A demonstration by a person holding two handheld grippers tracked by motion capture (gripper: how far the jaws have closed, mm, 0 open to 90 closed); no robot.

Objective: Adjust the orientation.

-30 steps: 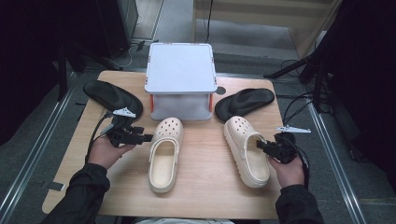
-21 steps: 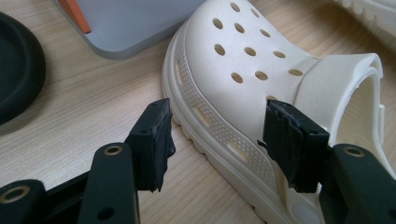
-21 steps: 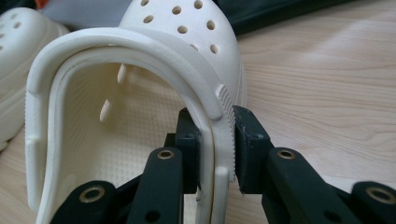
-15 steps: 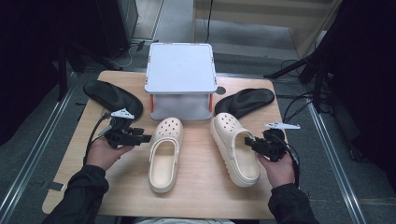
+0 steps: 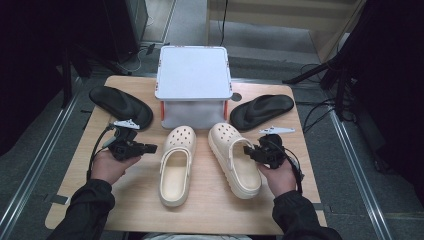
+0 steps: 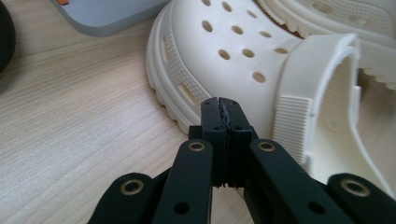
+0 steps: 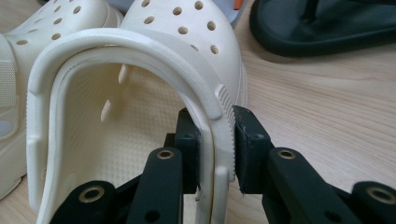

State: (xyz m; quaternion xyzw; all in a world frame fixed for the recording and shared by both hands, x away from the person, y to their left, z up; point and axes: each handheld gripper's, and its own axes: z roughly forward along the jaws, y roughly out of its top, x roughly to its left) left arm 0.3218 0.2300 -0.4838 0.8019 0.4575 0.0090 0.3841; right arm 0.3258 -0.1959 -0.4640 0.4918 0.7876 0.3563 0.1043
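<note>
Tongs first: your right tongs (image 7: 215, 140) are clamped on the side wall of the right cream clog (image 5: 234, 159), which sits on the tabletop (image 5: 295, 165) just beside the left cream clog (image 5: 176, 164), both toes pointing at the grey box (image 5: 193, 80). Your left tongs (image 6: 223, 122) have just been closing and are now pinched together with nothing between them, tips right next to the left clog's outer sole. Black sandals (image 5: 121, 106) flank the box.
</note>
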